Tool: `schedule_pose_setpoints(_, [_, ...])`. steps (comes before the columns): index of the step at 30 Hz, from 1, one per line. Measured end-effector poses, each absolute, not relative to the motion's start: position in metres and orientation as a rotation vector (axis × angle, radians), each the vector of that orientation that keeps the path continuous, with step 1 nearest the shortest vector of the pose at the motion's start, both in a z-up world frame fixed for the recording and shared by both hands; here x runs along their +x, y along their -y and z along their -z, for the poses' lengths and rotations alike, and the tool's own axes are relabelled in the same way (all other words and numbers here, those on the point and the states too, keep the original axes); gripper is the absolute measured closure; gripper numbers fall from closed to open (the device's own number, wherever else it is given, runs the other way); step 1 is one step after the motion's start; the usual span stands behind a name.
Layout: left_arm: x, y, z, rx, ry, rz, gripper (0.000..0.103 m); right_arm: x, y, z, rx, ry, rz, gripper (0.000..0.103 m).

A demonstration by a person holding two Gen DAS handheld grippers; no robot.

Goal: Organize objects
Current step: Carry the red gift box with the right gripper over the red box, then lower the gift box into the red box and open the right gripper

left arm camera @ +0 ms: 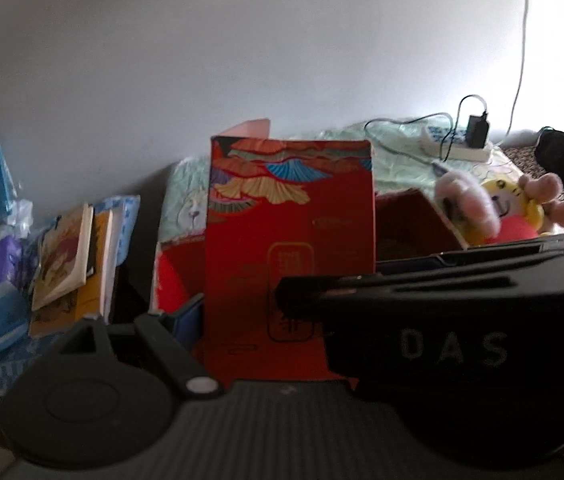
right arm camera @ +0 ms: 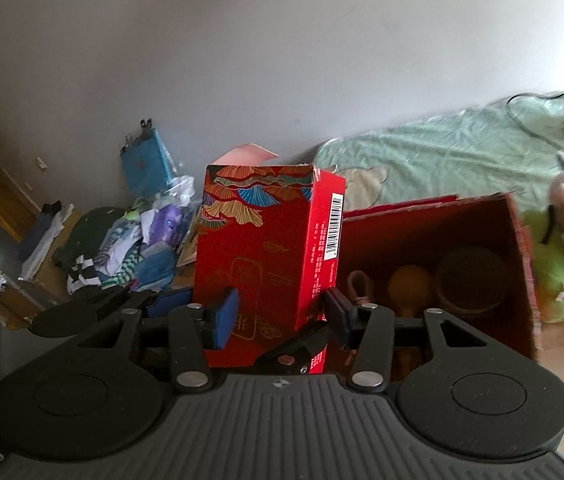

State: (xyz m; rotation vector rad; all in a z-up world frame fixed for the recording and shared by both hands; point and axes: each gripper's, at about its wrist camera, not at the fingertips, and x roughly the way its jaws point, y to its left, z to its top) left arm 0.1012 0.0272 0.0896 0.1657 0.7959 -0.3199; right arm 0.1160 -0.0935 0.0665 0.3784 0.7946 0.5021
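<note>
A tall red gift box [right arm camera: 257,248] with fan patterns stands upright with its top flap open. My right gripper [right arm camera: 282,316] is shut on the red box, blue pads on its two sides. In the left wrist view the same red box [left arm camera: 290,240] stands right in front. My left gripper [left arm camera: 277,316] sits around it, with one blue pad [left arm camera: 187,318] at its left edge. The right gripper's black body hides the other left finger. An open brown carton [right arm camera: 518,264] holding round brownish items stands just right of the red box.
Plush toys [left arm camera: 498,208] lie right of the carton on a bed with a green sheet [right arm camera: 442,152]. A power strip with charger [left arm camera: 470,140] lies on the bed. Books [left arm camera: 69,256] and a pile of clothes and bags [right arm camera: 133,240] sit to the left. A white wall stands behind.
</note>
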Motion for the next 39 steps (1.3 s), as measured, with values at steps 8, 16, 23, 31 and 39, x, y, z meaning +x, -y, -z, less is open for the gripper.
schedule_pose_setpoints(8, [0.129, -0.039, -0.051, 0.165, -0.891, 0.265, 0.020, 0.150, 0.078, -0.032, 0.360, -0.889, -0.565, 0.055])
schedule_pose_setpoints(16, [0.147, -0.038, -0.024, 0.163, -0.986, 0.224, 0.020, 0.181, 0.079, 0.000, 0.370, -1.018, -0.655, 0.055])
schedule_pose_setpoints(23, [0.153, -0.032, -0.012, 0.197, -1.023, 0.184, 0.020, 0.207, 0.085, 0.017, 0.417, -1.156, -0.752, 0.056])
schedule_pose_setpoints(31, [0.166, -0.035, 0.003, 0.178, -1.110, 0.133, 0.020, 0.226, 0.075, 0.031, 0.386, -1.242, -0.807, 0.055])
schedule_pose_setpoints(39, [0.167, -0.025, 0.011, 0.240, -1.106, 0.094, 0.019, 0.234, 0.073, 0.037, 0.397, -1.257, -0.811, 0.054])
